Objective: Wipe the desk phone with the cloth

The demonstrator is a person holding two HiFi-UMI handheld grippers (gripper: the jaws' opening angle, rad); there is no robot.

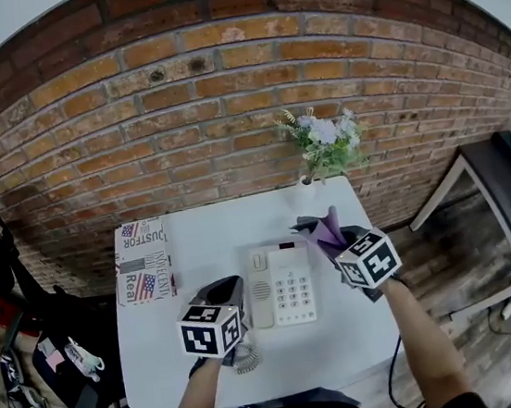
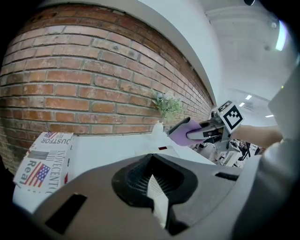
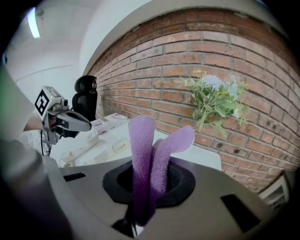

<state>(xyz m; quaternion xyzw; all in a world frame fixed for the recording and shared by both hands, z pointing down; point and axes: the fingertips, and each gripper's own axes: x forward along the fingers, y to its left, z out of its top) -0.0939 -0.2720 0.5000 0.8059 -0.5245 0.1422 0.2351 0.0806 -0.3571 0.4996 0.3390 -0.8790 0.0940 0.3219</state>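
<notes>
The white desk phone [image 1: 282, 285] lies at the middle of the white table [image 1: 163, 350], handset on its left side; it also shows as the phone [image 3: 96, 147] and the phone [image 2: 161, 146]. My right gripper [image 1: 328, 240] hovers over the phone's far right corner, shut on a folded purple cloth [image 1: 327, 229]. The cloth [image 3: 142, 150] sticks up out of the right gripper [image 3: 149, 187]. My left gripper [image 1: 233, 292] is held just left of the handset, shut with nothing in it, seen as the left gripper [image 3: 71, 123]. Across the phone, the right gripper [image 2: 206, 132] carries the cloth [image 2: 183, 133].
A printed cardboard box [image 1: 143, 260] lies at the table's back left. A vase of flowers [image 1: 326, 142] stands at the back right against the brick wall. The phone's coiled cord [image 1: 248, 359] hangs near the front edge. A black chair [image 1: 26, 303] stands left of the table.
</notes>
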